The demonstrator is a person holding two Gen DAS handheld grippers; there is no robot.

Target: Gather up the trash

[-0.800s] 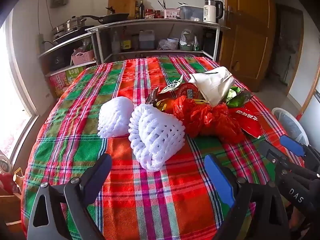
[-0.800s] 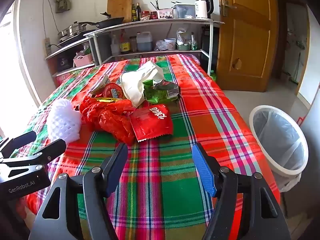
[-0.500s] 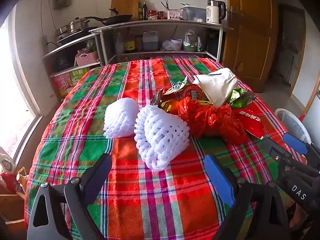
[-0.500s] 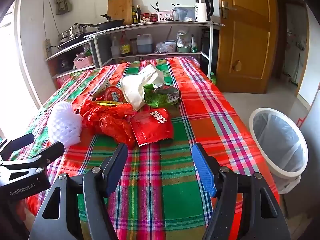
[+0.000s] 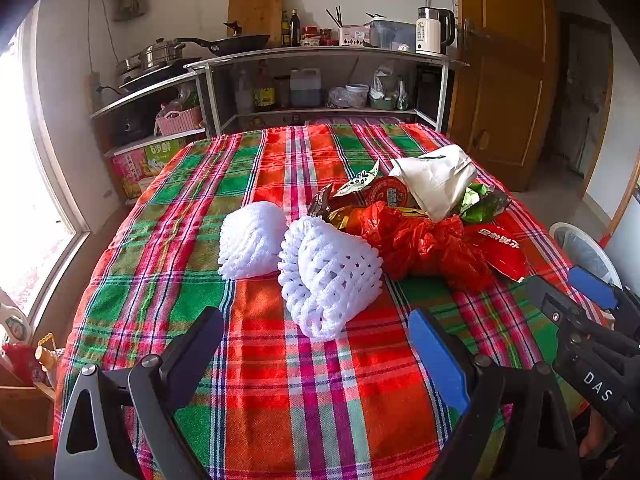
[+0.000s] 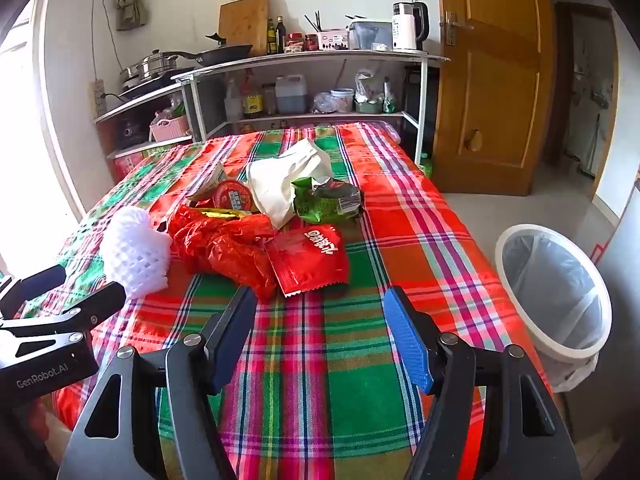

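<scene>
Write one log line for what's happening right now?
left gripper: open, empty | right gripper: open, empty | trash pile: on table | bin: beside table

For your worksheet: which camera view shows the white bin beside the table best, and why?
The right wrist view: the bin shows nearly whole, with its white rim and clear liner, standing on the floor off the table's right edge. The left wrist view catches only part of its rim, behind the right gripper.

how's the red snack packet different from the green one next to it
The red snack packet lies flat and fairly smooth at the near edge of the pile. The green snack packet sits farther back, crumpled and puffed up, with its silver lining showing. The red one carries large white lettering; the green one shows a barcode panel. Both are empty-looking wrappers resting on the plaid tablecloth, untouched.
</scene>
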